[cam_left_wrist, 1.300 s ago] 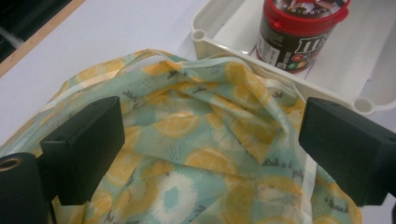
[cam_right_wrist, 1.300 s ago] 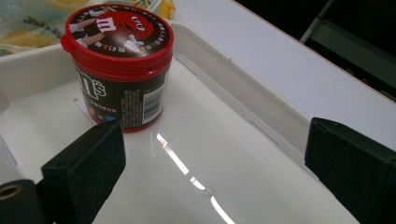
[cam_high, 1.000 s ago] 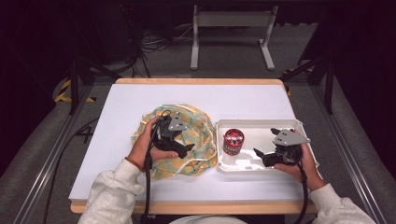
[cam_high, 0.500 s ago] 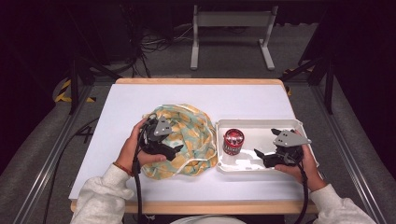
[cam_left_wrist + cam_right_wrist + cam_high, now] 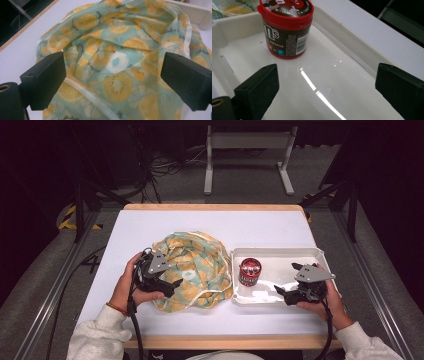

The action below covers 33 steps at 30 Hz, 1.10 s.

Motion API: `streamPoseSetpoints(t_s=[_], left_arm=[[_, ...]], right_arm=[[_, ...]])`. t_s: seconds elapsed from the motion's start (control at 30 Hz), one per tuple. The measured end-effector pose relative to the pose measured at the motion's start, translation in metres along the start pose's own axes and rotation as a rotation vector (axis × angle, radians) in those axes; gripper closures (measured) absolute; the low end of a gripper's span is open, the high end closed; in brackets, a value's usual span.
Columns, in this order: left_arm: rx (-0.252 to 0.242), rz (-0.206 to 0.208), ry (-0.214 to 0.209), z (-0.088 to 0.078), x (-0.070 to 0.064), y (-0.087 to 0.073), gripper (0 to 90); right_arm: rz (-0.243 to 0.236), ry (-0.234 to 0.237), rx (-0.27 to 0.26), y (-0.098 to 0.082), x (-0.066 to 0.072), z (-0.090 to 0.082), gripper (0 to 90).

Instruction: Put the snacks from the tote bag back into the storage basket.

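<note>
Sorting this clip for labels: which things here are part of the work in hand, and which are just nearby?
In the work:
- fruit-print cloth, bunched on the table, under the open left gripper
- red-lidded candy tub, upright in the white tray
- right gripper, open over the tray, aimed at the tub

Just nearby:
- grey metal stand on the floor beyond the table
- loose cables

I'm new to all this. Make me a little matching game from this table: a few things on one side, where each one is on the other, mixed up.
Things:
1. cloth
2. candy tub
3. left gripper
4. right gripper

Places:
A. standing upright in the white tray, at its left end
B. open, over the tray's bare right part
C. crumpled on the table, left of the tray
D. open, over the cloth's left edge

Pairs: 1-C, 2-A, 3-D, 4-B
</note>
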<state>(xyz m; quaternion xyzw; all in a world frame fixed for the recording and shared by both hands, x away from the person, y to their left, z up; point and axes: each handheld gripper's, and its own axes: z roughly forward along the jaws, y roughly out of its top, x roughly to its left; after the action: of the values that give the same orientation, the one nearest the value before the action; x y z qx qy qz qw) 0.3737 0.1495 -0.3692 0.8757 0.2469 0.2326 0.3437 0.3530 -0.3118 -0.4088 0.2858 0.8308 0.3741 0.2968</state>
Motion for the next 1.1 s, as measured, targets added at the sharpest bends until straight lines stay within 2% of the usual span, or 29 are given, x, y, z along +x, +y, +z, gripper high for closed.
streamPoseSetpoints(t_s=[0.37,0.4,0.57,0.77,0.83,1.03,1.1], left_arm=[[-0.024,-0.046,0.03,-0.009,0.003,-0.025,6.5],[-0.025,-0.048,0.046,-0.01,0.003,-0.029,6.5],[-0.056,-0.068,0.044,-0.018,0.006,-0.044,6.5],[-0.074,-0.07,0.058,-0.027,0.008,-0.063,5.8],[-0.078,-0.092,0.054,-0.03,0.009,-0.07,5.8],[-0.087,-0.155,0.093,-0.035,0.016,-0.092,6.3],[-0.102,-0.187,0.076,-0.035,0.018,-0.1,6.3]], right_arm=[[-0.007,0.007,0.001,-0.001,0.002,-0.002,5.8],[-0.008,0.009,0.002,-0.001,0.003,-0.002,5.8],[-0.017,0.008,0.001,0.0,0.004,0.0,5.8],[-0.036,0.01,0.004,0.001,0.005,0.0,5.7],[-0.035,0.014,0.001,0.002,0.005,-0.001,5.6],[-0.042,0.019,0.005,0.002,0.005,0.0,5.6],[-0.048,0.015,0.004,0.002,0.005,0.0,5.6]])
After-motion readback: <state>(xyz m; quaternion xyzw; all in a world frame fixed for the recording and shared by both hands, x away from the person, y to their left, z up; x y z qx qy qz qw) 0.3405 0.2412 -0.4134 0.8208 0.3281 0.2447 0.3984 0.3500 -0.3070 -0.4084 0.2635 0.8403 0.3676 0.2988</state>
